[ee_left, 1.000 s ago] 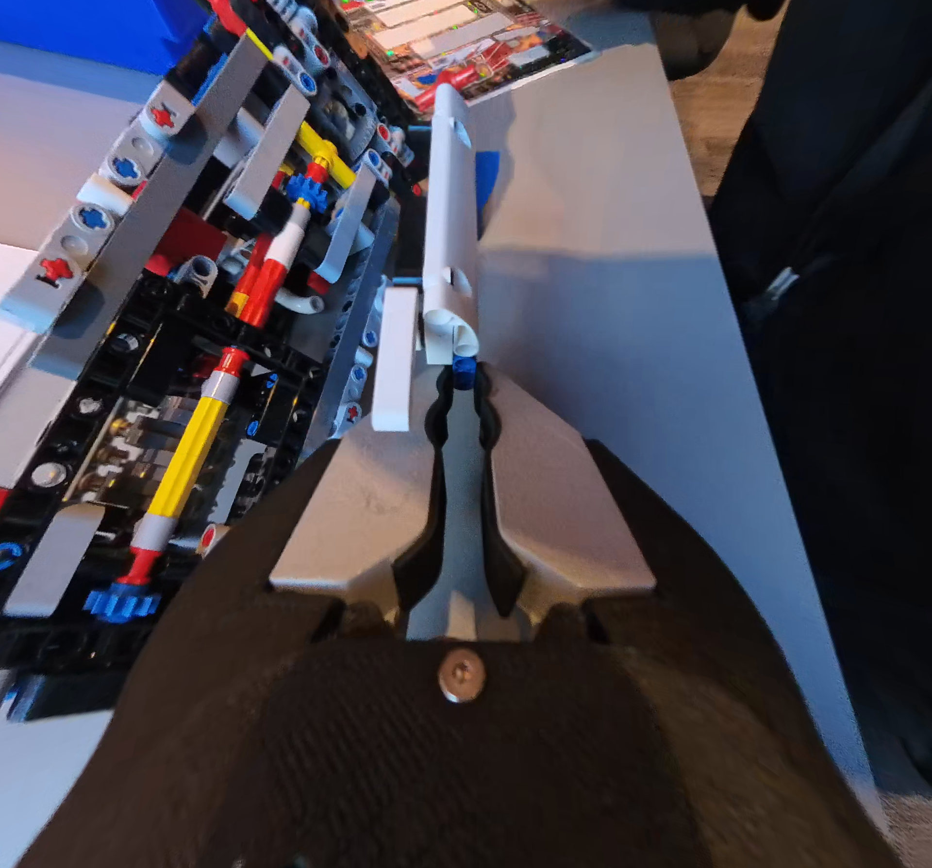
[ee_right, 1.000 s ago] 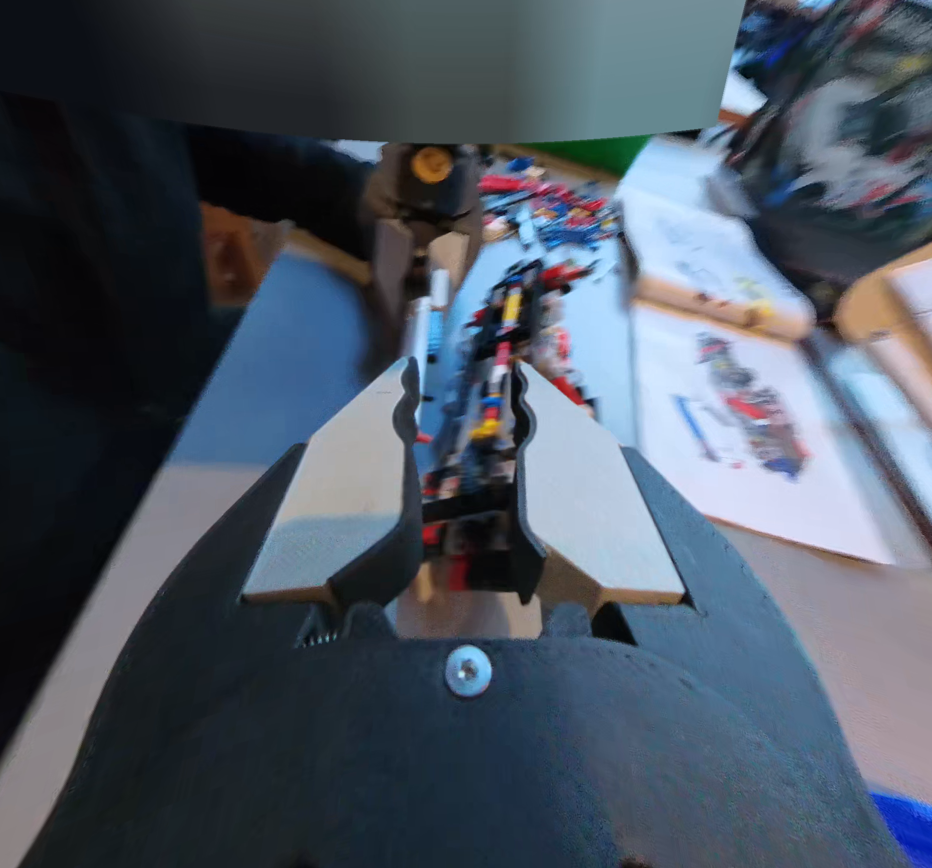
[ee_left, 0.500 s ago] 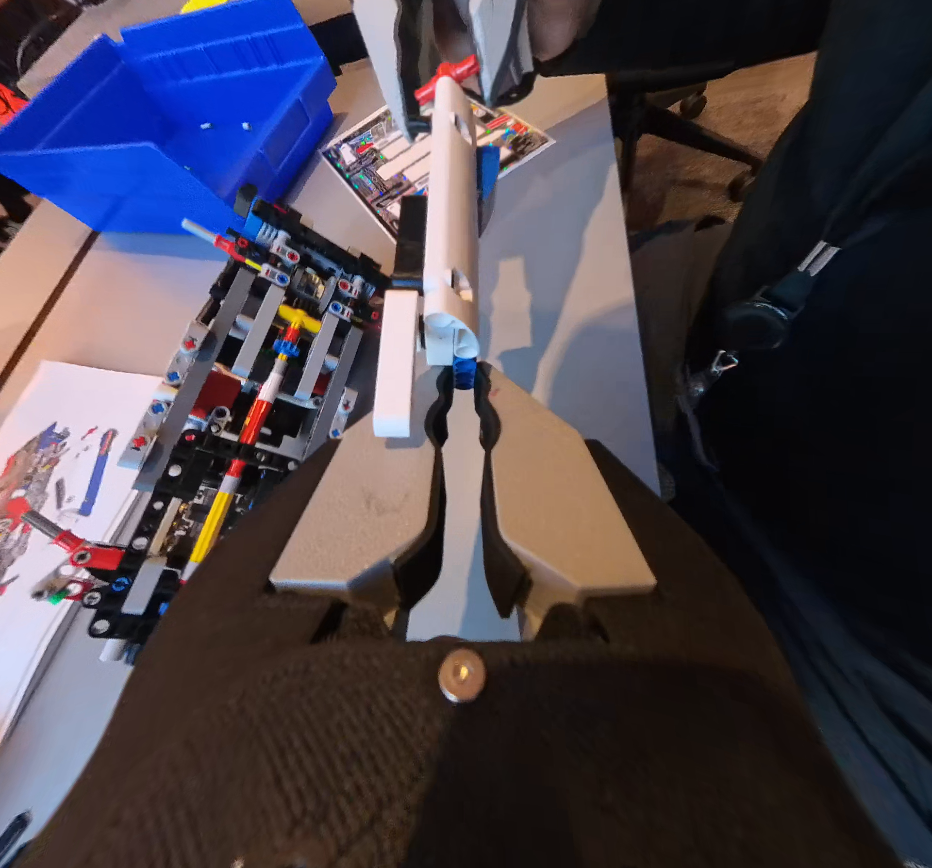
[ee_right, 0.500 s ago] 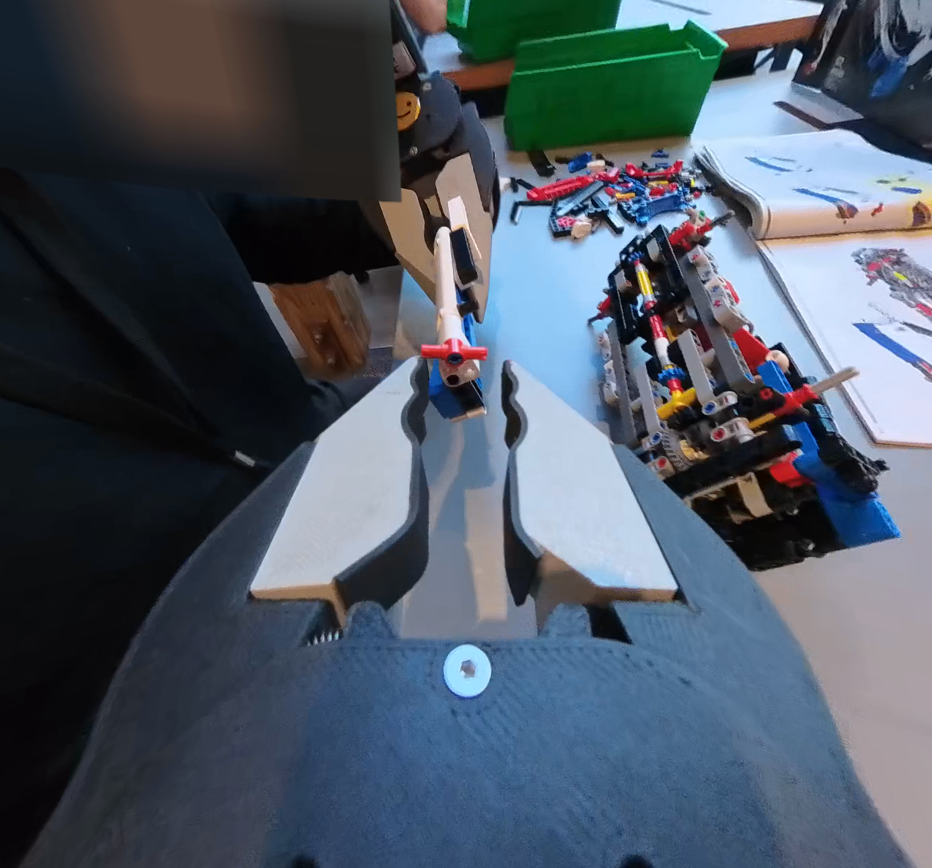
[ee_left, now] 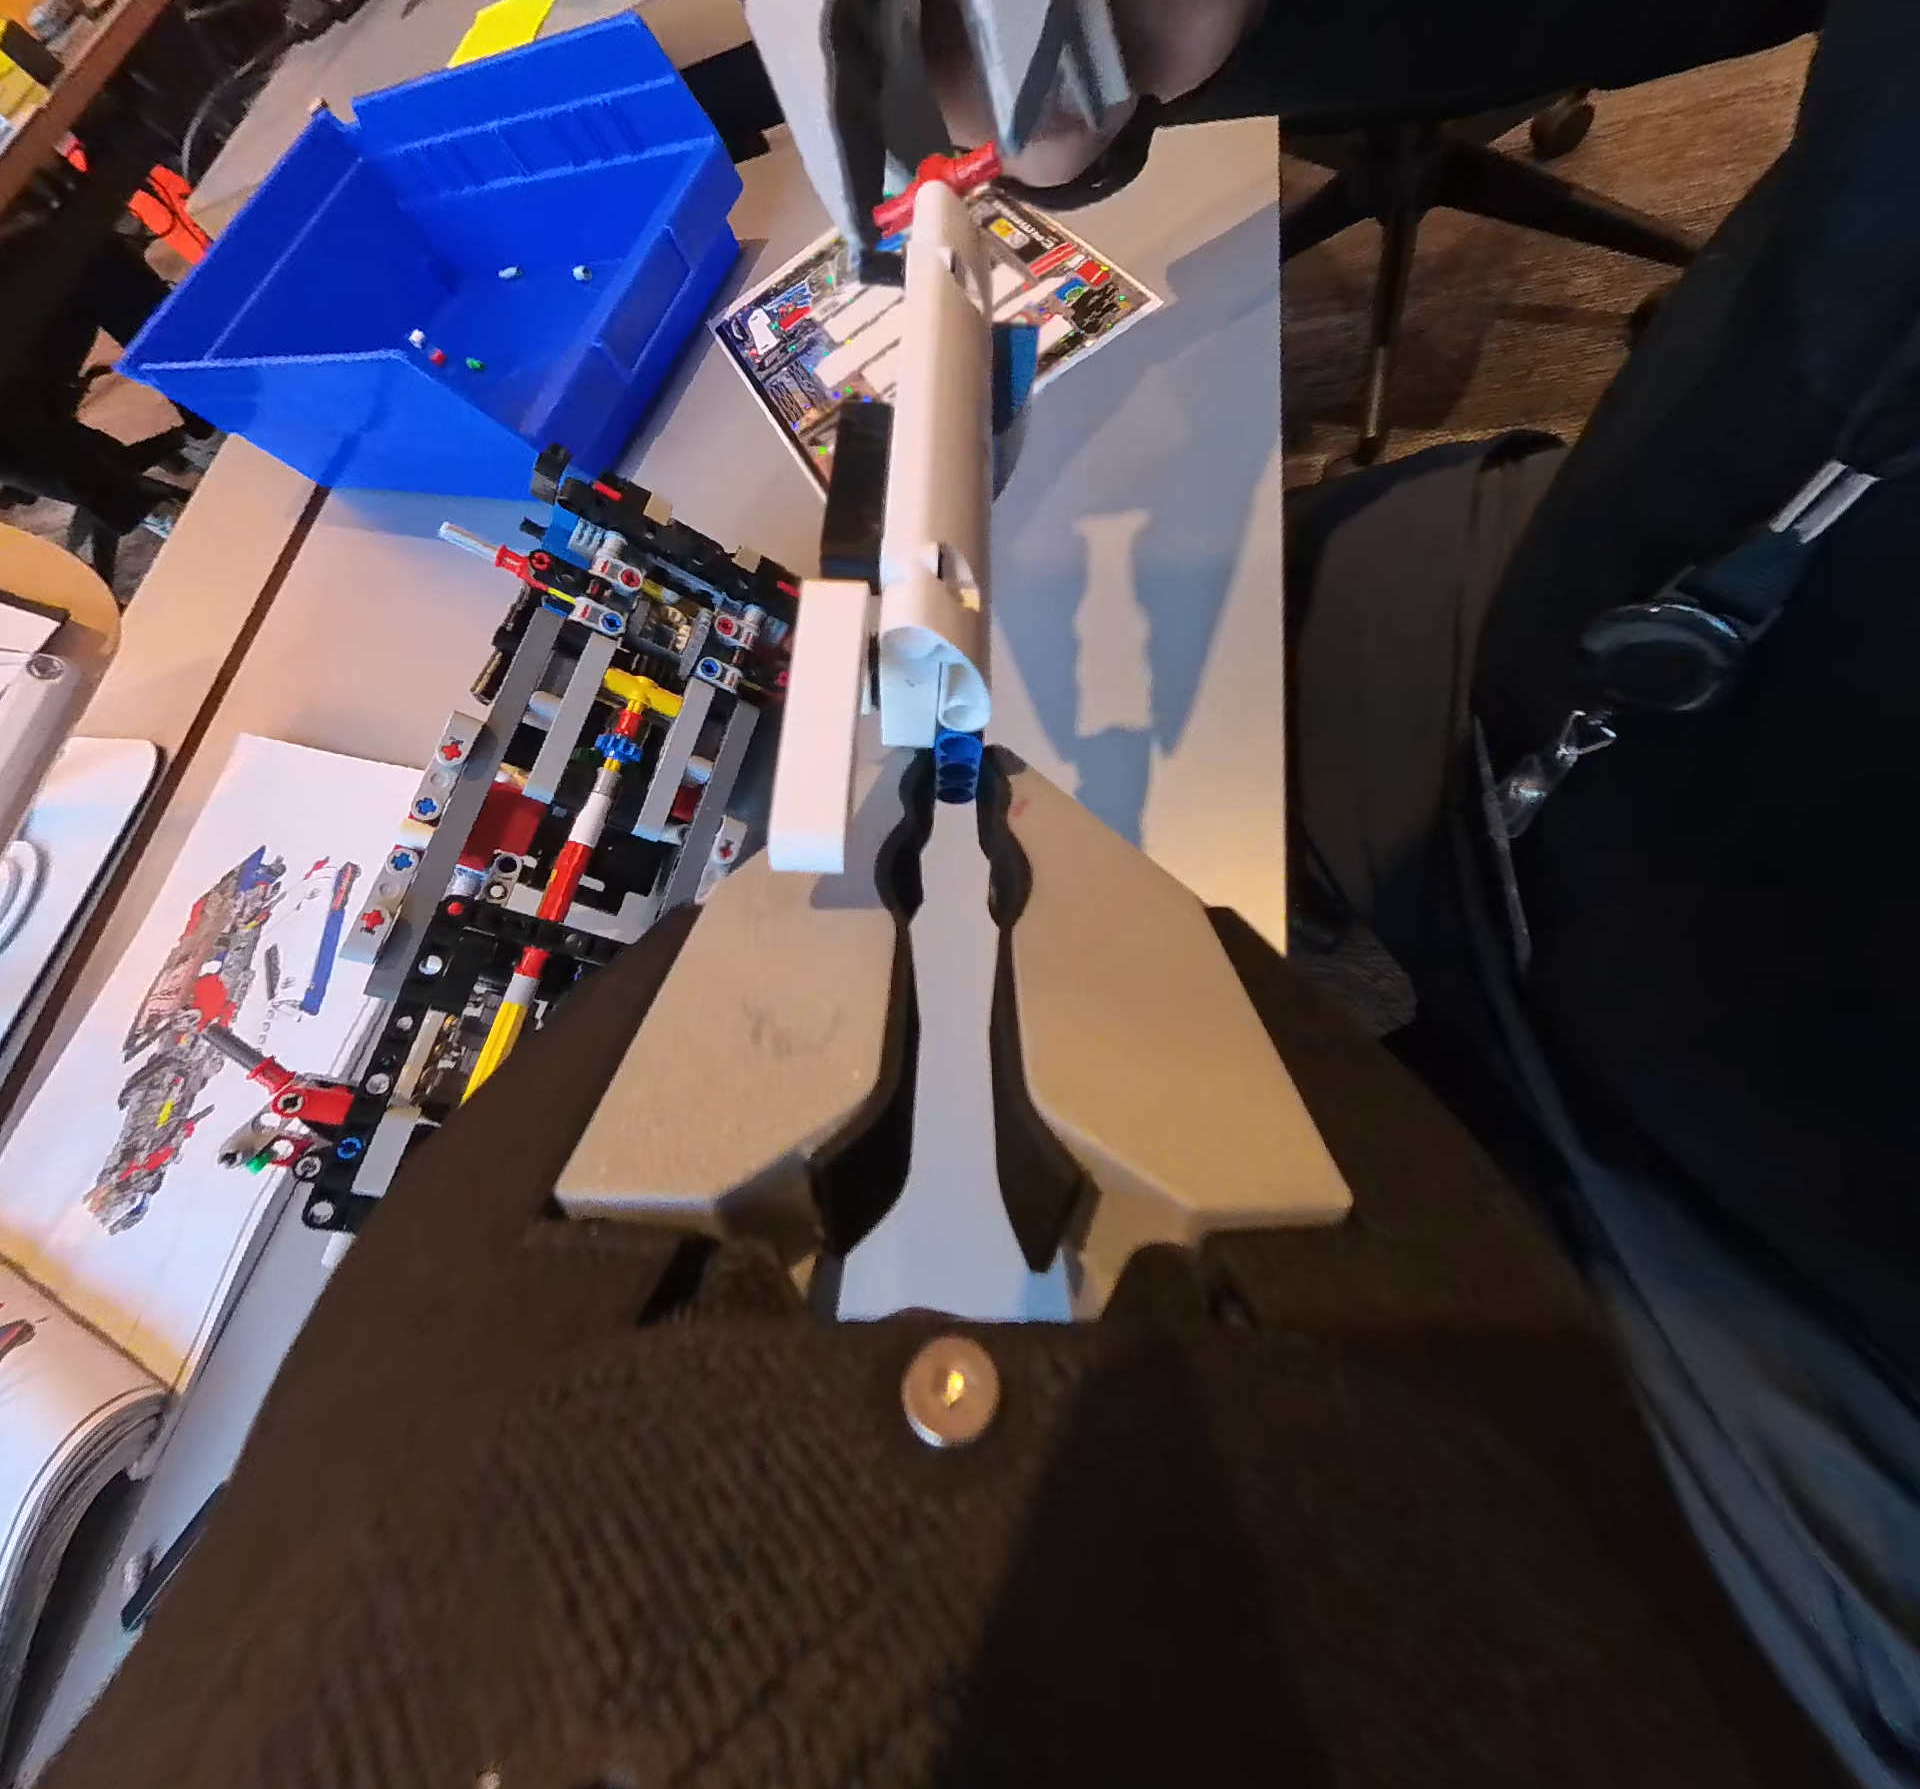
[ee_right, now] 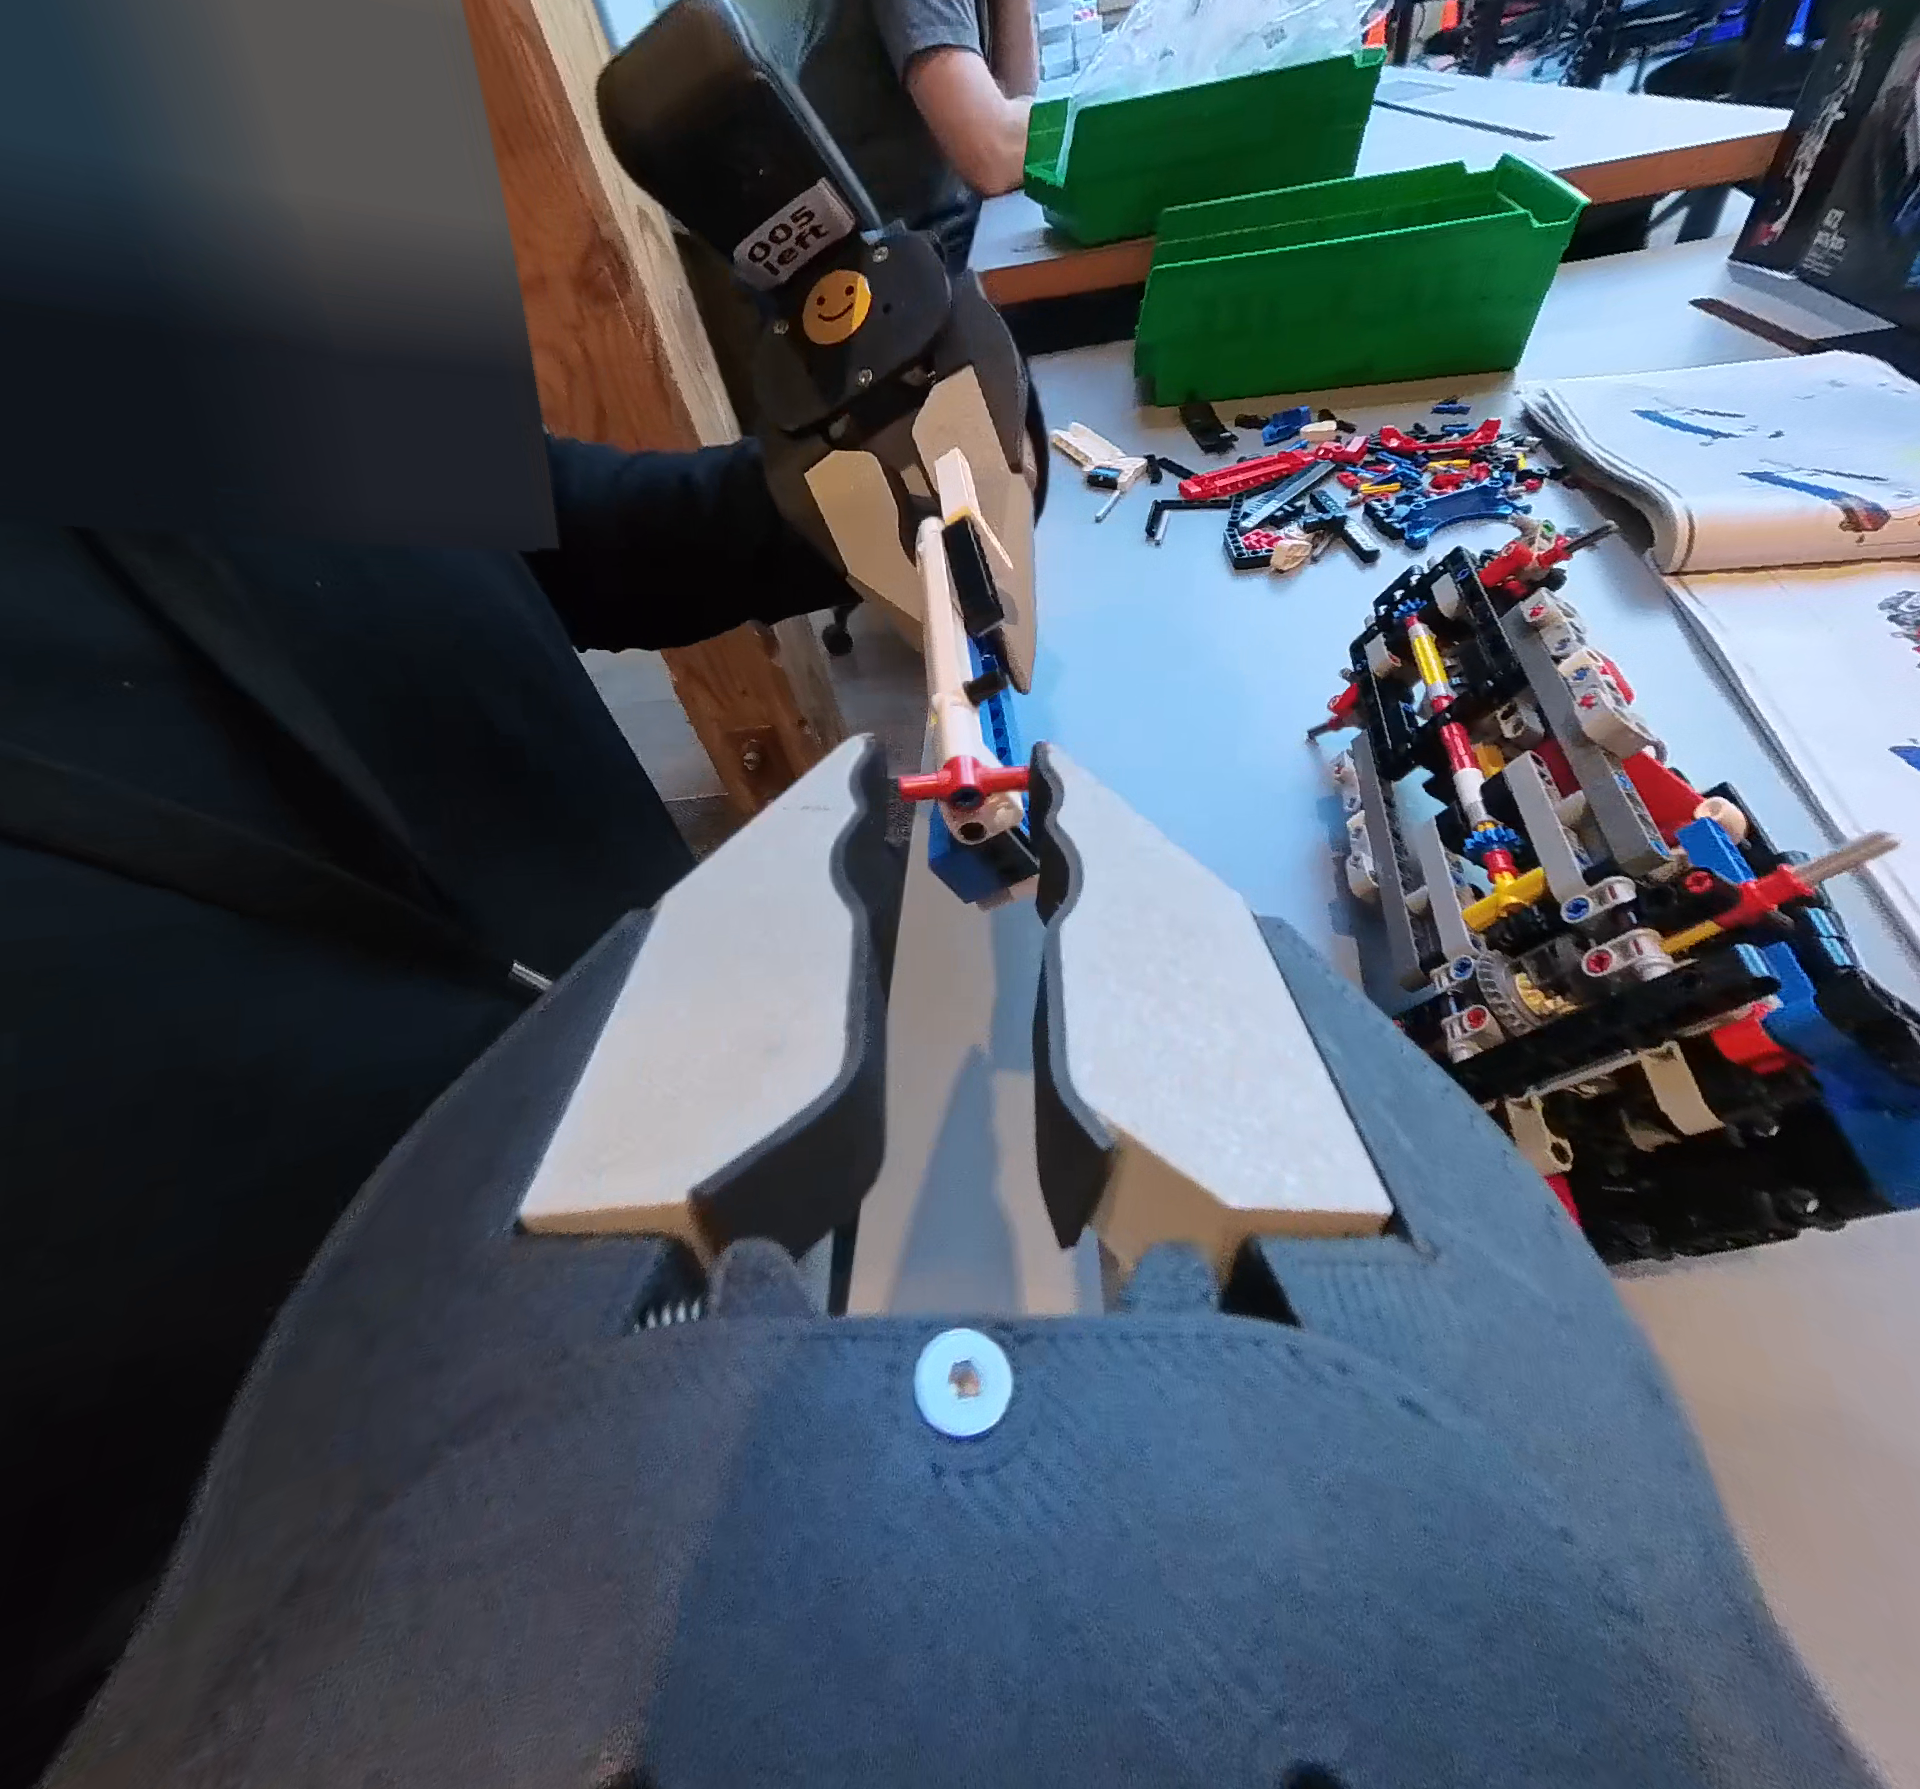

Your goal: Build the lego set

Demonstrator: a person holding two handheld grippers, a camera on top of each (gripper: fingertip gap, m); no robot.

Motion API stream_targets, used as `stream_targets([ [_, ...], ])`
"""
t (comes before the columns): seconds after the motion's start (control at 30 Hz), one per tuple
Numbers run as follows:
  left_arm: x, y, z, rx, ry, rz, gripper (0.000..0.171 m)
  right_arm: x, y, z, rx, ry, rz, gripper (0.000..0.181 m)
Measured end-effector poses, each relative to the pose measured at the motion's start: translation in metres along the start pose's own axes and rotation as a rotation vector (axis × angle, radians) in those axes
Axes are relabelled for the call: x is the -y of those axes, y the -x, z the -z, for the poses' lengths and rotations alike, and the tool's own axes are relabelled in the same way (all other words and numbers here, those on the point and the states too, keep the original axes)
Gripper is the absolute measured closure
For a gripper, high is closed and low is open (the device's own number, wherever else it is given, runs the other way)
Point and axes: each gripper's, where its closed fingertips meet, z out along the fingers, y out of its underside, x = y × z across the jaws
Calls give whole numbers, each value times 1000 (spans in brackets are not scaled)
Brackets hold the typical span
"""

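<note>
Above the grey table (ee_left: pixel 1174 451), my left gripper (ee_left: pixel 958 783) is clamped on the blue end of a long white lego beam assembly (ee_left: pixel 935 451) with black and blue side pieces. My right gripper (ee_right: pixel 961 783), jaws parted, brackets its red cross-shaped pin (ee_right: pixel 964 785); I cannot tell contact. The multicoloured lego chassis (ee_right: pixel 1590 898) sits beside it.

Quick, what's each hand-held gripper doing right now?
Left hand-held gripper: shut on the long white Lego subassembly.
Right hand-held gripper: open, fingers either side of its red axle connector.
</note>
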Motion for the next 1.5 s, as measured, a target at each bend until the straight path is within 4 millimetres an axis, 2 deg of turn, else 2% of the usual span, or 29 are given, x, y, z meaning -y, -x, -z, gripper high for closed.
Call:
stream_targets([
  [0.2,3,1,4,28,-4,4,166,-2,-1,0,0,15,24,160],
  [0.37,6,-1,4,24,0,0,166,4,4,1,24,-20,34,155],
  [0.6,9,-3,2,1,-4,29,166,7,4,5,17,-36,60,159],
  [0.83,12,-17,2,-255,-29,310,167,7,2,5,-89,16,282,159],
  [0.93,16,-17,2,-308,-33,375,167,9,-1,7,-119,20,314,159],
  [1.0,20,-17,2,-342,-33,418,167,11,-7,12,-157,14,310,141],
  [1.1,21,-13,-1,-384,-13,517,167,19,-8,24,-245,-4,377,129],
  [1.17,22,-12,-5,-425,-2,581,167,17,-6,25,-310,47,469,130],
  [1.3,25,-9,-13,-471,11,664,167,-2,-10,13,-423,222,615,130],
  [1.33,28,-8,-14,-493,0,698,167,-6,-13,10,-464,260,647,126],
  [1.4,32,-6,-15,-543,-18,769,167,-11,-20,3,-547,346,738,107],
  [1.5,32,-4,-15,-645,-31,910,167,-17,-26,-5,-633,470,931,116],
])
